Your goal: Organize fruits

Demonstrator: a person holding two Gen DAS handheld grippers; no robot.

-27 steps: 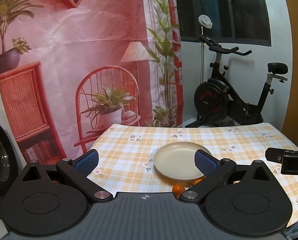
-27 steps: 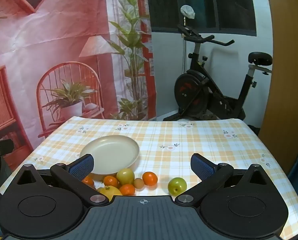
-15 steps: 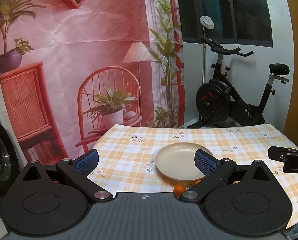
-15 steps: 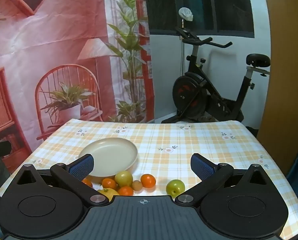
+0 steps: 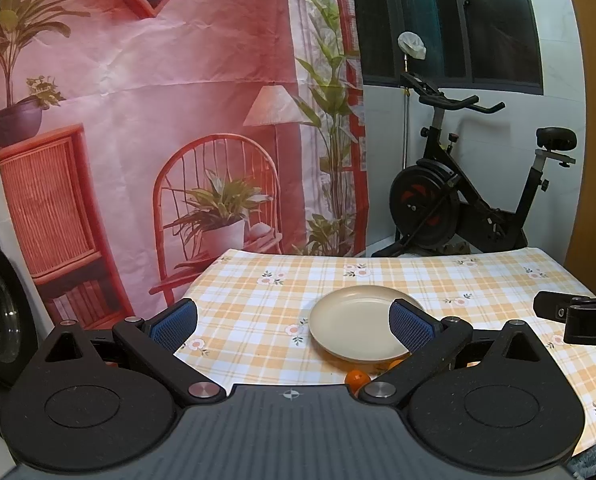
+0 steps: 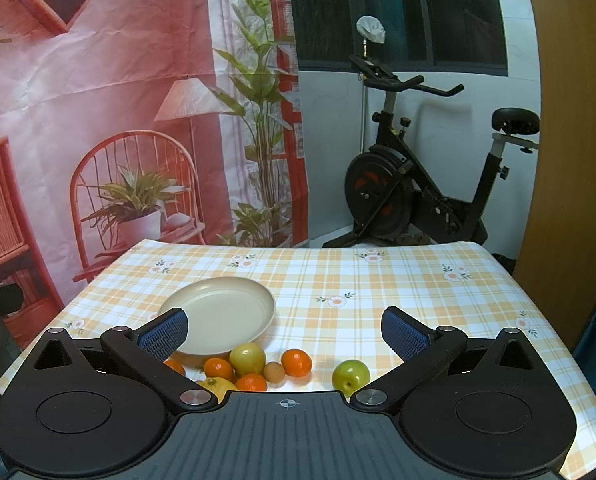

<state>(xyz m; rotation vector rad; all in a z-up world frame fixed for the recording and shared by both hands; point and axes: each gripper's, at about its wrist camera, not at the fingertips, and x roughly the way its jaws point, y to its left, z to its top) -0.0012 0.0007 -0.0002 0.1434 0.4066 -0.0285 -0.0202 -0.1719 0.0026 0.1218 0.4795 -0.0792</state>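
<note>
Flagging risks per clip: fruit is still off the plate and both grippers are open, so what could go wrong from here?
The fruits crowd together: closing on the yellow-green fruit could nudge the small brown fruit or a neighbouring orange and set it rolling. The green apple lies near the table's front edge. The plate is shallow, so dropped fruit may roll out.

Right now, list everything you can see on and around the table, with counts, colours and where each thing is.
plate: one, cream, empty, left of the table's middle
oranges: at least four, orange, loose on the cloth just in front of the plate
green apples: two; one apart to the right, a paler one touching the plate's front rim
small brown fruit: one, between the pale apple and an orange
yellow fruit: one, partly hidden at the near edge
tablecloth: one, orange and white check with flowers
exercise bike: one, black, behind the table
backdrop: one, pink printed room scene
left tongs: open, empty
right tongs: open, empty
</note>
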